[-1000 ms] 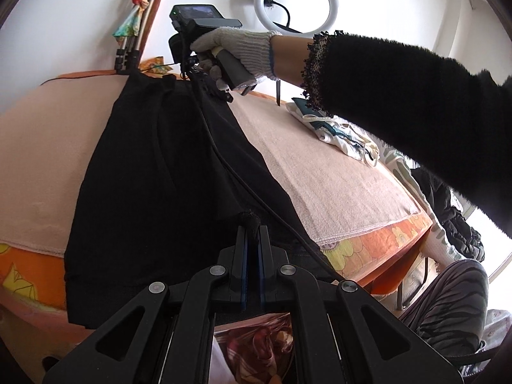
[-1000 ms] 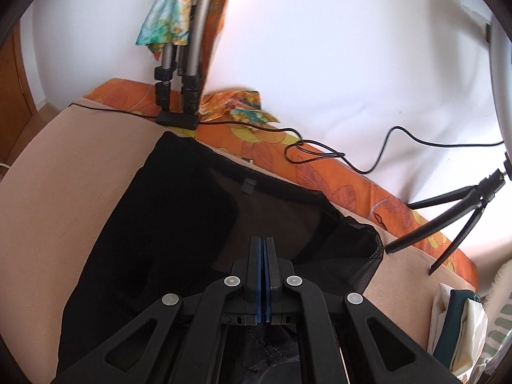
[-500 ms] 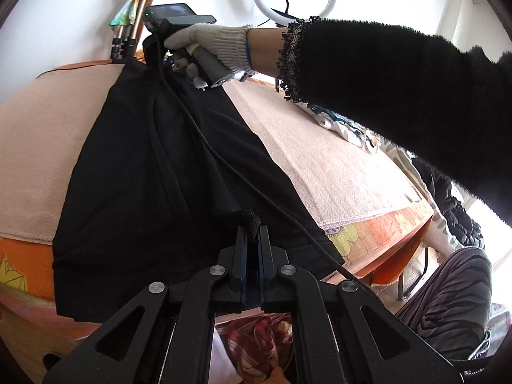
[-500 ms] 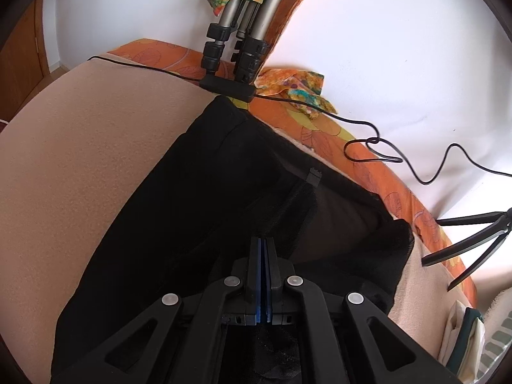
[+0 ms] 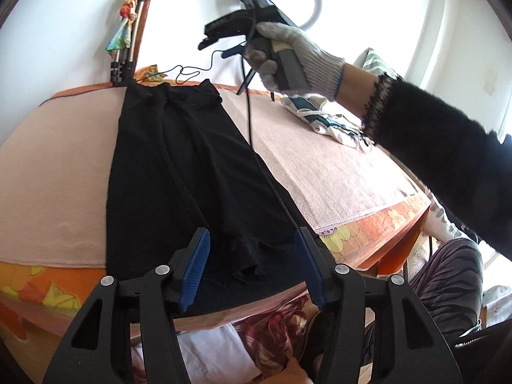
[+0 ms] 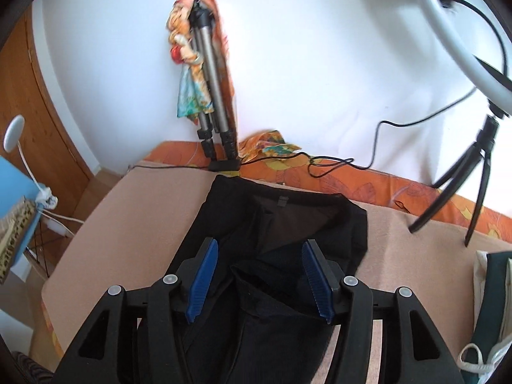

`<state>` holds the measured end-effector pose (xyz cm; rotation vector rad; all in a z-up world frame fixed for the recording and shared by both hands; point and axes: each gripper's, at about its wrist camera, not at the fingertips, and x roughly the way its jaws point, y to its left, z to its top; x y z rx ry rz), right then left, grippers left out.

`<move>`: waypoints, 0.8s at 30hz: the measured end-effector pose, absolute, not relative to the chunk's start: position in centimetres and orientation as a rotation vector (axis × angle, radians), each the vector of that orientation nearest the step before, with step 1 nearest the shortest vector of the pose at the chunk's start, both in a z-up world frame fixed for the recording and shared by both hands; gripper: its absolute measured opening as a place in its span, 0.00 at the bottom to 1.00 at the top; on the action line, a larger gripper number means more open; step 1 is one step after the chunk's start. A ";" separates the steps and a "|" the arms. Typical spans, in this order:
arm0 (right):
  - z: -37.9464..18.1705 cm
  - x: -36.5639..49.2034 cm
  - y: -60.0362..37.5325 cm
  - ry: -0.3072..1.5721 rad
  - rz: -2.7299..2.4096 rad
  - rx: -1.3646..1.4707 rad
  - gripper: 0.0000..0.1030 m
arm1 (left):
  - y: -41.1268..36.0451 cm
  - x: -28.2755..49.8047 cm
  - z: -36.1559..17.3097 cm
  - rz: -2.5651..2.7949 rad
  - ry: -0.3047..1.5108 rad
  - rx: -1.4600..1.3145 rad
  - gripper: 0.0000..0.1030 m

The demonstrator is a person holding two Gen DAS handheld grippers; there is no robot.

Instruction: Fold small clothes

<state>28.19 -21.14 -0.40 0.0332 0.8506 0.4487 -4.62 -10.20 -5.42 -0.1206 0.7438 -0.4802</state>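
A pair of black shorts (image 5: 179,172) lies flat and lengthwise on a beige towel (image 5: 57,166), waistband at the far end, hems hanging over the near table edge. My left gripper (image 5: 252,256) is open and empty just above the hems. My right gripper (image 6: 260,268) is open and empty above the waistband (image 6: 288,203); in the left wrist view it is raised in a gloved hand (image 5: 288,54) over the far end of the table.
A folded tripod (image 6: 211,108) wrapped in colourful cloth leans on the wall behind the shorts. A ring light stand (image 6: 460,172) and a black cable (image 6: 336,161) sit at the back right. A patterned folded garment (image 5: 329,121) lies on the right. The table edge (image 5: 368,227) is near.
Both grippers have opened and let go of the shorts. The right gripper has lifted up off the waistband. The shorts now lie flat on the towel.
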 end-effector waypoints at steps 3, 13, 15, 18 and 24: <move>0.3 25.5 -24.4 0.824 0.423 0.071 0.56 | -9.0 -2.9 -4.0 -0.502 0.759 -0.119 0.53; -0.9 19.2 -31.7 0.821 0.401 0.215 0.56 | -7.2 6.4 0.8 -0.474 0.675 -0.053 0.53; -1.0 19.2 -32.5 0.825 0.389 0.228 0.56 | -7.9 8.9 1.0 -0.488 0.683 -0.028 0.53; -1.1 19.4 -33.6 0.814 0.366 0.242 0.55 | -9.7 12.2 1.1 -0.501 0.681 0.052 0.53; -3.6 19.0 -35.1 0.894 0.356 0.363 0.35 | -14.1 19.8 -1.1 -0.591 0.851 0.092 0.53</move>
